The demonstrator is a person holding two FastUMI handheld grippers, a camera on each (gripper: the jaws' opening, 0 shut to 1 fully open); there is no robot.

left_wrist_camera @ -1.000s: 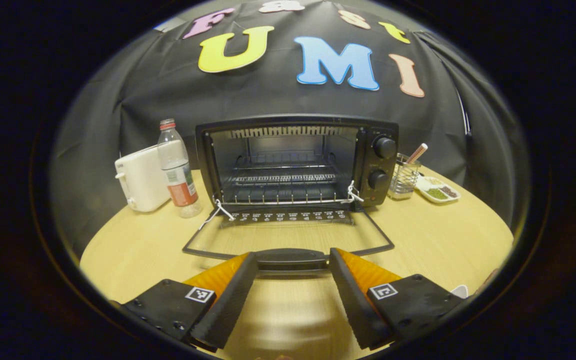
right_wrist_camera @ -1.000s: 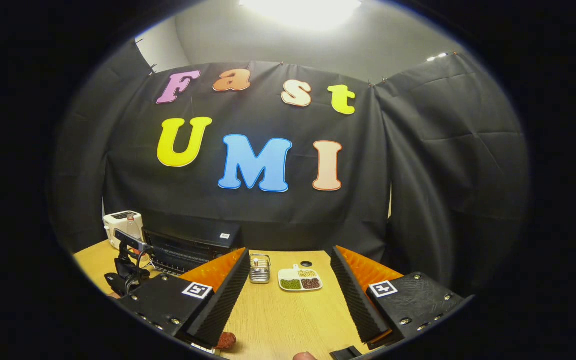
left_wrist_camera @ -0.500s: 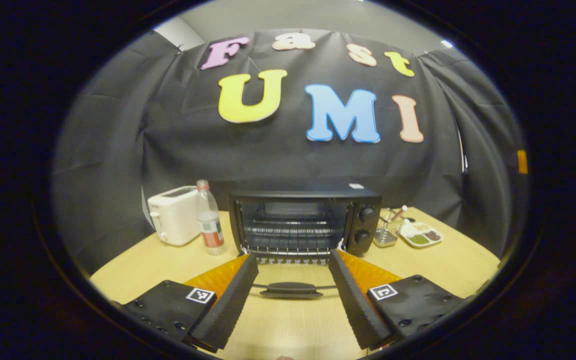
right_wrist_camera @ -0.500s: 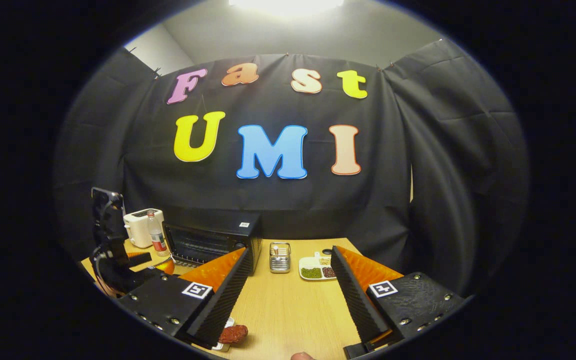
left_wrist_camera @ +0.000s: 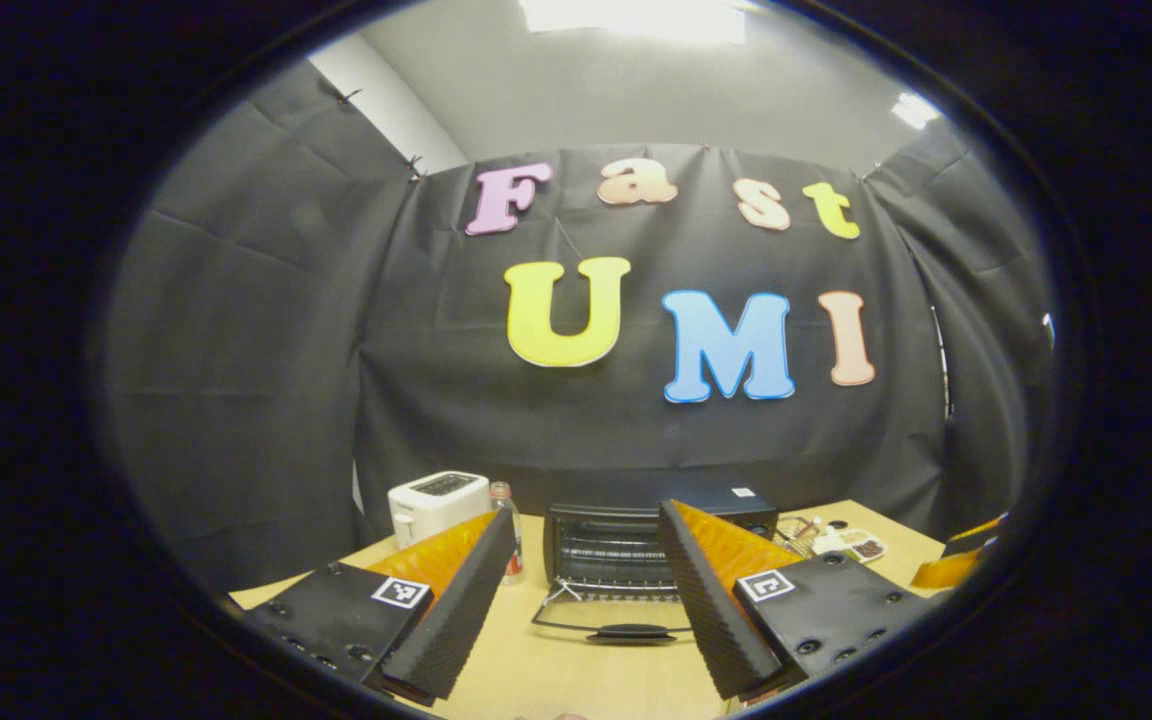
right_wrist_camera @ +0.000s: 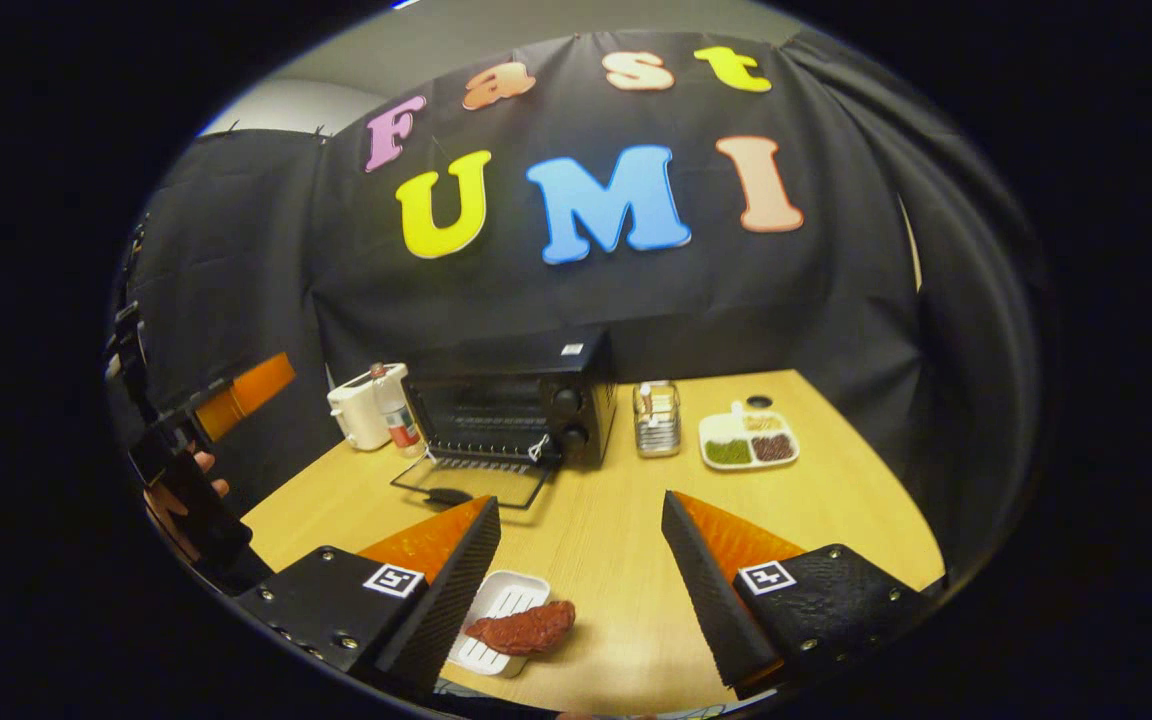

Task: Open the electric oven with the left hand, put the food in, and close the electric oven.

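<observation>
The black electric oven (left_wrist_camera: 616,550) stands at the back of the table, its glass door (left_wrist_camera: 608,620) folded down flat and its wire rack bare. My left gripper (left_wrist_camera: 586,510) is open, drawn well back from the door handle (left_wrist_camera: 633,632), with nothing between its fingers. In the right gripper view the oven (right_wrist_camera: 511,400) sits mid-table. A reddish-brown piece of food (right_wrist_camera: 524,630) lies on a small white tray (right_wrist_camera: 506,598) by the near edge. My right gripper (right_wrist_camera: 581,502) hangs open above the food, not touching it. The left gripper (right_wrist_camera: 241,390) appears far left, held by a hand (right_wrist_camera: 186,490).
A white toaster (right_wrist_camera: 358,415) and a plastic bottle (right_wrist_camera: 394,412) stand left of the oven. A wire basket (right_wrist_camera: 656,418) and a divided dish of beans (right_wrist_camera: 748,440) stand to its right. Bare wooden tabletop (right_wrist_camera: 616,520) lies between the oven door and the food.
My left gripper has drawn back and up from the door handle, leaving the door lying open. My right gripper has tilted down, bringing the food and its tray into fuller view.
</observation>
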